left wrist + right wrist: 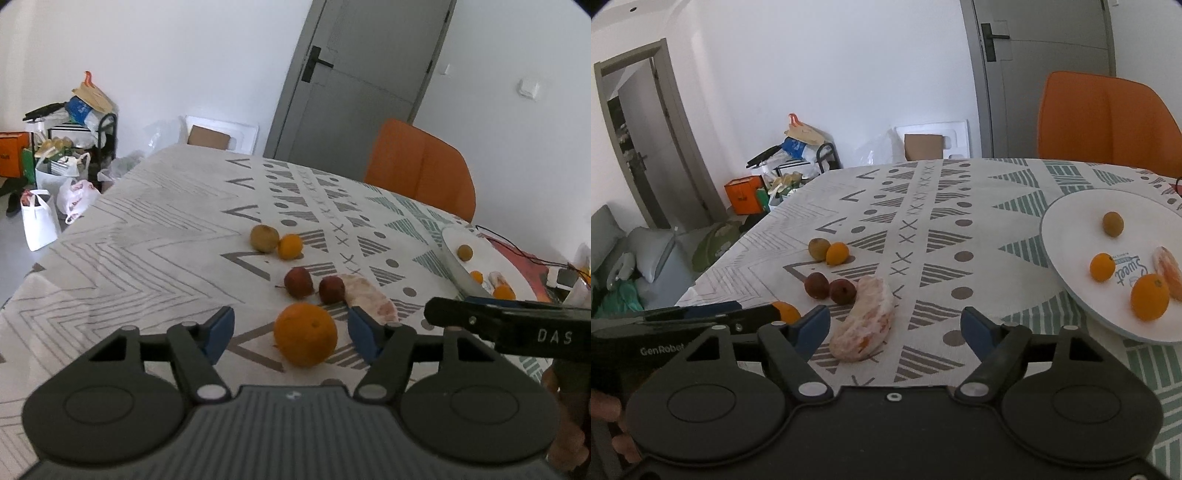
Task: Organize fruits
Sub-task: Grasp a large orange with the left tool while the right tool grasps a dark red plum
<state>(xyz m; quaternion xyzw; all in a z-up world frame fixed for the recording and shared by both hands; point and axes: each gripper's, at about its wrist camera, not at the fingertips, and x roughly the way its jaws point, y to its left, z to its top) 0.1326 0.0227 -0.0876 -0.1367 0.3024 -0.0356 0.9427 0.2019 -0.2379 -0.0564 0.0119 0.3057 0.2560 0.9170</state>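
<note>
Orange against grey-and-white zigzags: loose fruit lies scattered on the patterned tablecloth (147, 236), and the order runs from the left of the table toward the plate at the right. Farthest left sit a brownish kiwi (264, 238) and a small orange (290, 246), touching. Nearer are two dark red fruits (298, 282) side by side, with a peeled citrus segment (864, 323) just beside them.

Closest of all is the big orange (306, 334). The left gripper (291, 334) has its blue pads on either side of it — jaws partly spread, a clear gap showing on the left side, the right pad near the peel though I cannot tell if it touches. It holds nothing yet; the straddle looks like the setup for a pickup.

The right gripper (895, 328) is likewise partly spread and empty. The segment lies just inside its left pad, off-centre, so the hand probably needs to shift over before closing.

At the far right the white plate (1071, 218) already carries a brown fruit, two oranges and a segment — evidently where the sorted fruit is gathered, which explains why both claws work the loose cluster.
</note>
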